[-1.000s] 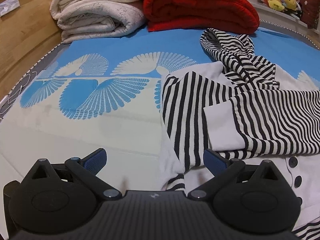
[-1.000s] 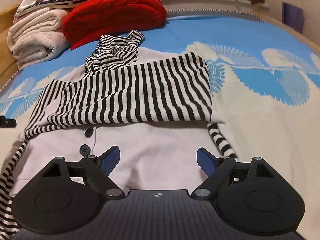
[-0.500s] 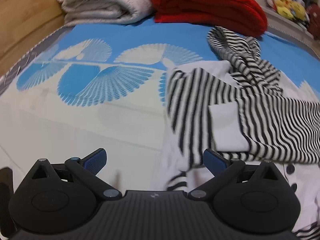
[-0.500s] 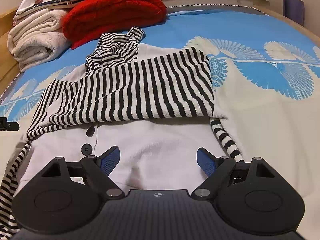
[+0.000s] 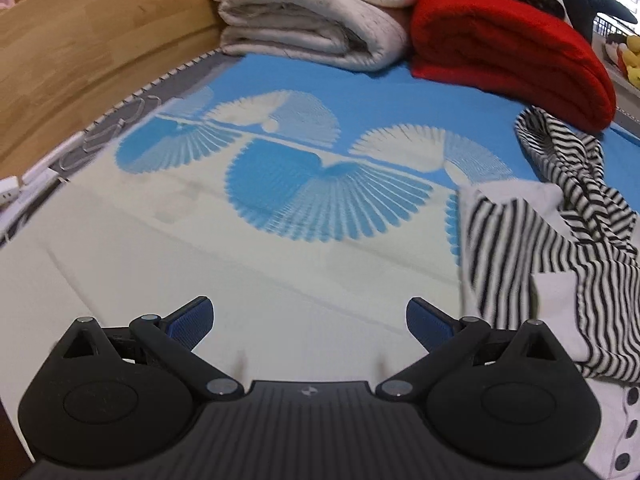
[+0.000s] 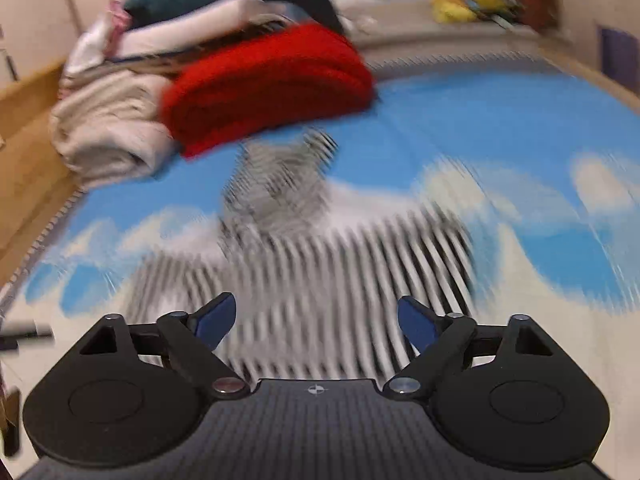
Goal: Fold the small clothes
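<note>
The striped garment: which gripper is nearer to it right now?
Right. The right gripper hangs open directly over the striped garment, holding nothing. The left gripper is open over bare bedsheet, the garment off to its right.

We see a bed sheet [image 5: 304, 280], cream near us and blue farther off, printed with fan shapes [image 5: 320, 192]. At its far end a folded cream blanket [image 5: 316, 12] lies just beside a folded red blanket [image 5: 508, 48]. More folded laundry [image 6: 192, 28] sits stacked on top of them. A wooden bed frame [image 5: 80, 64] runs along the left edge. Yellow plush toys [image 6: 464, 0] sit on a ledge behind, blurred in the right view.
</note>
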`<action>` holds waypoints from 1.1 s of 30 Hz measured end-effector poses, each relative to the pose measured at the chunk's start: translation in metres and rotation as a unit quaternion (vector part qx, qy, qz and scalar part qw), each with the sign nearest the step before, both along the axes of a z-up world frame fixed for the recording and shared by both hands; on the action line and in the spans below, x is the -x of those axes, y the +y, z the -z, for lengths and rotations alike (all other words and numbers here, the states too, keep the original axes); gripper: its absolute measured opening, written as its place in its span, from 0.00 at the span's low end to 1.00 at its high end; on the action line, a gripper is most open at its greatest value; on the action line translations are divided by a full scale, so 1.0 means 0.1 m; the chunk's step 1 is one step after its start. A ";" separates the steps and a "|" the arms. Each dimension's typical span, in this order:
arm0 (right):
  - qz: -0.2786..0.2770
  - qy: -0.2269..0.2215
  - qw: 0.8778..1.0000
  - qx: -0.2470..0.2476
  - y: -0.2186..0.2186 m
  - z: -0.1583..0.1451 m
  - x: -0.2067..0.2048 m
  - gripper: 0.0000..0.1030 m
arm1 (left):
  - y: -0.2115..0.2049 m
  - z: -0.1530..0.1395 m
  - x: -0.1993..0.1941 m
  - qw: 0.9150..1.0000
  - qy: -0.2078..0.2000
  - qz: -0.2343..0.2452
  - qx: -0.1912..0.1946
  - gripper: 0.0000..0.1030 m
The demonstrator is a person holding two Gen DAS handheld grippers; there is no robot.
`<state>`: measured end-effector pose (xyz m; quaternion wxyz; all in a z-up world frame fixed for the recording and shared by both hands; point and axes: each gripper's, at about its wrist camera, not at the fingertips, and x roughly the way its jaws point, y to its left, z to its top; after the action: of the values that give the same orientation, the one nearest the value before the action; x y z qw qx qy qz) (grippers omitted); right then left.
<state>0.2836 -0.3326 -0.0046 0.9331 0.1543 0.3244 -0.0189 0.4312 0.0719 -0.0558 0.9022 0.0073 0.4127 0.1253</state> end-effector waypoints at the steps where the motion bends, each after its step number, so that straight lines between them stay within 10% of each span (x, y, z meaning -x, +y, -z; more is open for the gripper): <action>1: -0.006 -0.006 1.000 -0.002 0.05 -0.13 -0.27 0.90 | 0.06 -0.02 0.01 1.000 -0.001 -0.003 -0.002 1.00; 6: -0.009 -0.002 1.000 0.024 0.45 -0.32 -2.02 0.94 | 0.36 -0.06 0.11 0.999 0.001 -0.023 0.031 1.00; 9: 0.002 0.031 0.999 0.018 0.76 -0.04 -3.04 0.94 | 0.42 -0.03 0.15 0.999 0.008 -0.013 0.046 1.00; 15: 0.021 0.019 0.987 0.160 1.38 0.77 -3.98 0.94 | 0.33 -0.04 0.20 0.998 0.004 0.026 0.061 1.00; 17: 0.032 0.021 0.975 0.218 1.44 1.10 -4.11 0.88 | 0.30 -0.01 0.18 0.998 0.008 0.028 0.057 1.00; 18: 0.034 0.022 0.970 0.239 1.43 1.20 -4.16 0.62 | 0.29 0.00 0.17 0.998 0.011 0.027 0.060 1.00; 19: 0.036 0.026 0.967 0.252 1.39 1.29 -4.19 0.06 | 0.28 0.02 0.16 0.997 0.013 0.027 0.065 1.00; 26: 0.072 -0.087 0.976 0.185 0.86 0.19 -3.75 0.05 | 0.11 0.05 0.12 0.996 0.017 0.046 0.072 1.00; 33: -0.160 -0.164 0.958 0.170 0.56 -0.85 -1.36 0.06 | 0.02 0.03 0.11 0.994 0.016 0.039 0.096 1.00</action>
<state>0.4196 -0.2761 0.0805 0.9768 -0.0599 0.1789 0.1017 0.4201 0.0736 -0.0584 0.8963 -0.0610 0.4365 0.0496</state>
